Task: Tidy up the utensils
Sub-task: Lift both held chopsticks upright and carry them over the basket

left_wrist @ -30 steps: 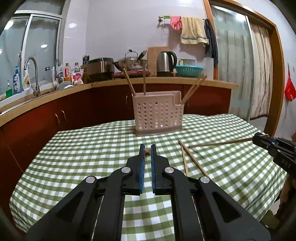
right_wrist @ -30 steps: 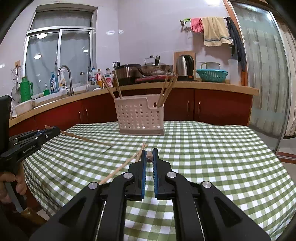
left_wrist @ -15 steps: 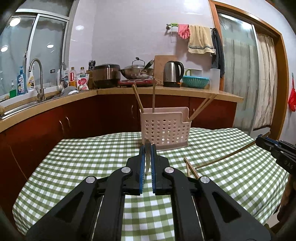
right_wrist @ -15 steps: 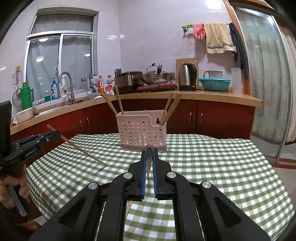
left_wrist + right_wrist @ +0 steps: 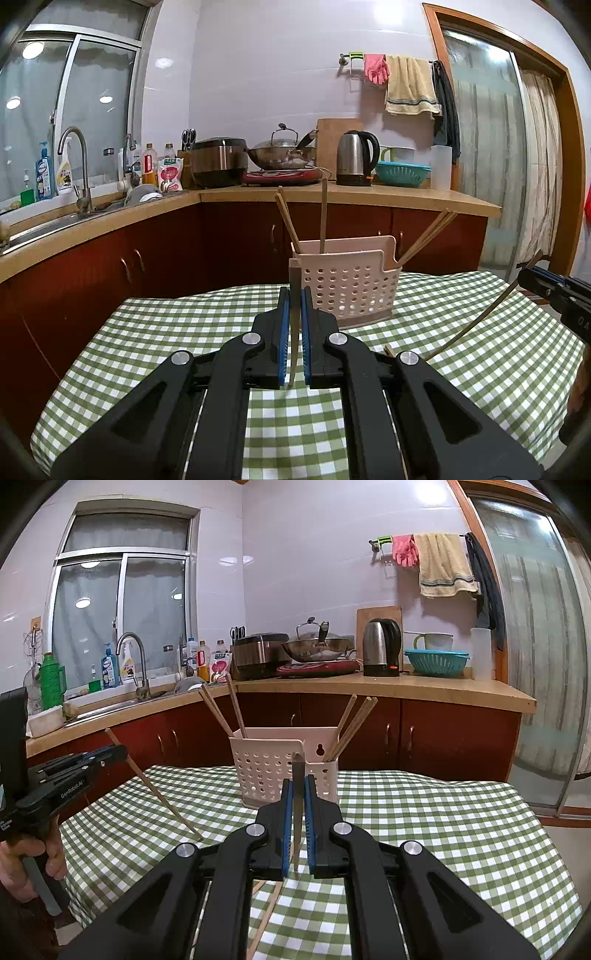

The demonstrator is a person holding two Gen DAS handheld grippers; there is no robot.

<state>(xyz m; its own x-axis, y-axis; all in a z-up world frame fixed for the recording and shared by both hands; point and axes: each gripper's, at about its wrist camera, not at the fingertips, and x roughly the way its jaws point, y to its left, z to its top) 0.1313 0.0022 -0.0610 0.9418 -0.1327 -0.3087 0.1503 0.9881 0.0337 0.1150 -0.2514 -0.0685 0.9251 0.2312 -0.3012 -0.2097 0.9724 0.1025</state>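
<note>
Clamping 1 slim wooden chopstick upright, the left gripper faces the pale perforated plastic utensil basket at frame centre, just beyond its tips. The right gripper pinches a second chopstick, equally near; 1 loose chopstick lies on the green checked tablecloth, lower centre.

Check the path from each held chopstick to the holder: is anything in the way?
Nothing visible. Bare checked tablecloth lies between each held chopstick and the white holder. The chopsticks already in it lean outward, leaving its middle open.
</note>
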